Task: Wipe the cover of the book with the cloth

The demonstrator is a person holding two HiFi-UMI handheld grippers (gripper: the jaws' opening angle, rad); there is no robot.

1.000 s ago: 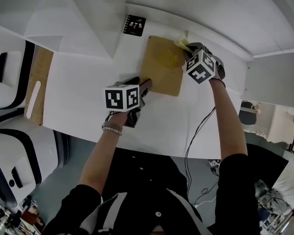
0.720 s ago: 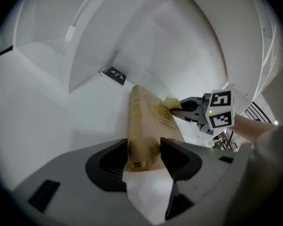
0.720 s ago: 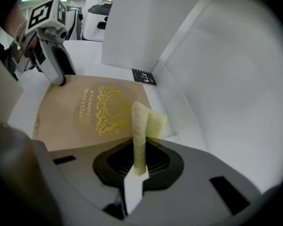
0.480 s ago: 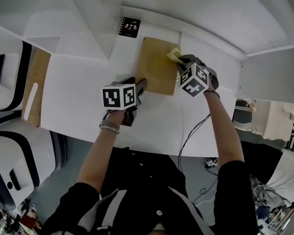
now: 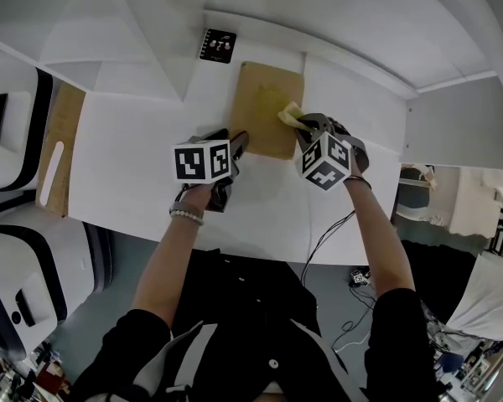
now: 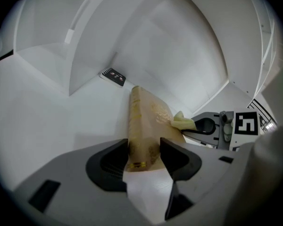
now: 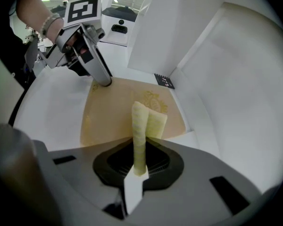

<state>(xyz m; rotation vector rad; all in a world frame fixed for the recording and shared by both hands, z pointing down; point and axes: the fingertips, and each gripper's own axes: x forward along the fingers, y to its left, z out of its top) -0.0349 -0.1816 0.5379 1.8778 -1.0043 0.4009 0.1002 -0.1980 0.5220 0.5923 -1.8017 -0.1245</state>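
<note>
— Well, what's my left side doing?

— Your left gripper (image 6: pixel 144 157) has its jaws closed on the near left corner of the book (image 5: pixel 264 99), one jaw on each side of that edge. The book is tan and lies flat on the white table (image 5: pixel 134 166), cover up, with a gold ornament printed on the cover.

— And the right?

— Your right gripper (image 7: pixel 141 163) is clamped on the cloth (image 7: pixel 144 124), a pale yellow folded strip that stands up out of the jaws. Its free end lies over the cover, about midway along the book, toward the right edge. From the left gripper view it shows as a small yellow tuft at the book's right side.

— How do the two tools stand to each other?

— Near, not touching: left at the near left corner, right at the right side.

— Anything else around?

— A small black card (image 5: pixel 218 45) sits just beyond the book's far left corner, and a wooden board (image 5: pixel 60 141) lies well off to your left.
</note>
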